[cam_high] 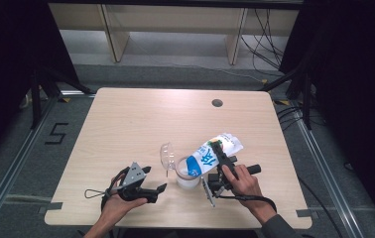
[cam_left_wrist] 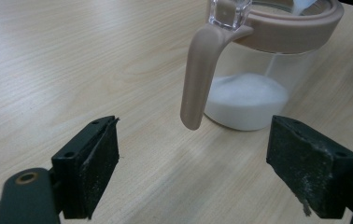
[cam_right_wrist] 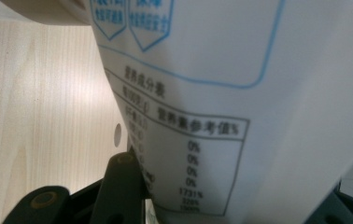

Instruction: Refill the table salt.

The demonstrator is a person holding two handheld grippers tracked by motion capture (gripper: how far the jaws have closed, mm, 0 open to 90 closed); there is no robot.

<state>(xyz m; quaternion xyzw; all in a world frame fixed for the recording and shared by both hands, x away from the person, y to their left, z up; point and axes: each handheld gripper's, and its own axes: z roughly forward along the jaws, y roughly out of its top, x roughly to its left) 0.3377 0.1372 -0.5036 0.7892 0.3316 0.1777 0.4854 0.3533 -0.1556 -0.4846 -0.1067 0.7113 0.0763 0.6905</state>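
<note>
Right gripper (cam_high: 218,157) is clamped on a white and blue bag (cam_high: 210,154), tipped so that its mouth hangs over the open jar (cam_high: 187,173) and its long axis runs from far right down to near left. That slant is what the pour turns on: the low end sits above the jar's rim, just right of the jar's clear lid (cam_high: 167,154), which stands flipped up on the far left side. In the right gripper view the bag's printed panel (cam_right_wrist: 212,140) lies close against the camera, pinched between the jaws. White powder (cam_left_wrist: 247,95) already forms a low mound in the bottom of the jar, well short of the tan rim (cam_left_wrist: 291,25). Left gripper (cam_high: 143,186) rests on the table (cam_high: 126,124) near left of the jar, jaws spread wide and holding nothing; its own view looks straight at the tan handle (cam_left_wrist: 198,79), which hangs down toward it, just ahead of the two pads (cam_left_wrist: 102,163). By my reading the left hand is the nearer one to steady the jar by that handle, should the bag need tipping further.
</note>
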